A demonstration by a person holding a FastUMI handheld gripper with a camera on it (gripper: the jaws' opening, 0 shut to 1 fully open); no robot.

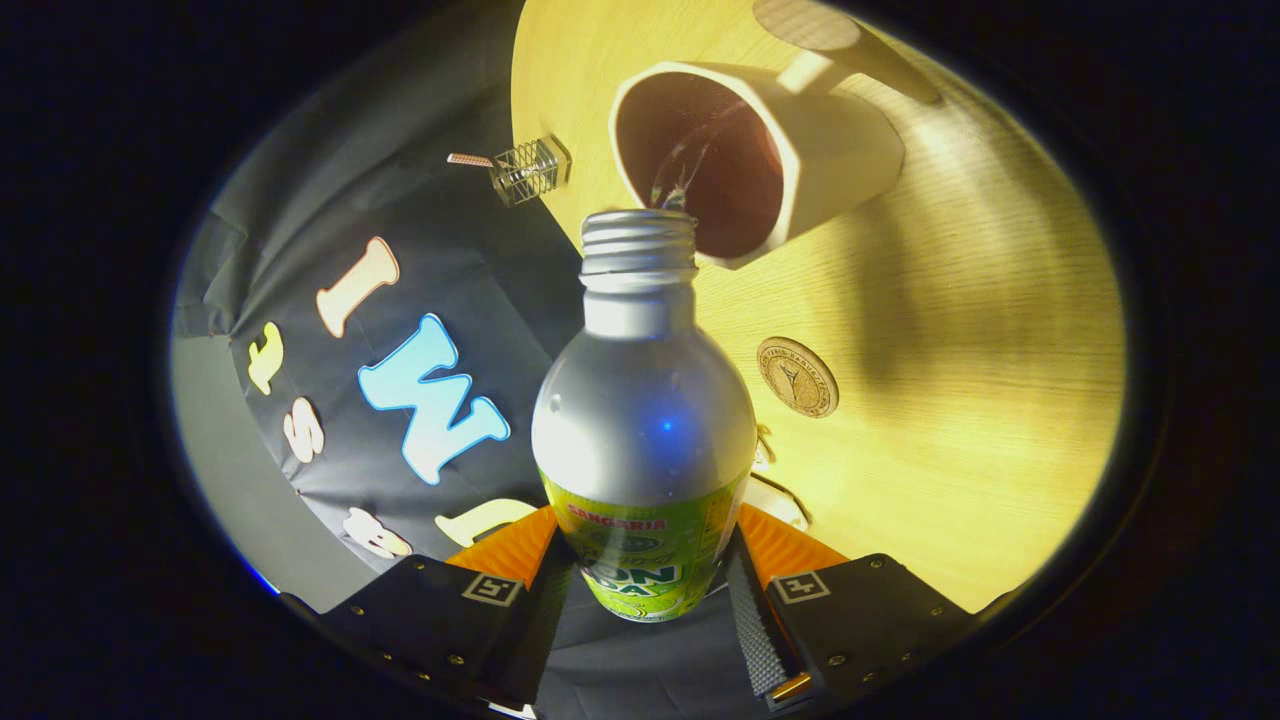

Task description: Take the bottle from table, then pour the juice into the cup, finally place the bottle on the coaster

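Note:
My gripper (pixel 645 575) is shut on a silver aluminium bottle (pixel 645 400) with a green label, both fingers pressing its lower body. The bottle is uncapped and tipped over, its threaded mouth right at the rim of a white mug (pixel 830 150) that stands on the wooden table (pixel 980 400). A thin stream of liquid runs from the mouth into the mug, whose inside looks dark. A small round coaster (pixel 797 376) lies on the table beside the bottle's shoulder, between the mug and my fingers.
A little wire-cage object (pixel 525 170) with a short stick sits at the table's edge near the mug. Beyond the table's edge hangs the black booth cloth (pixel 330 200). A dark rod-like shape (pixel 850 45) crosses behind the mug's handle.

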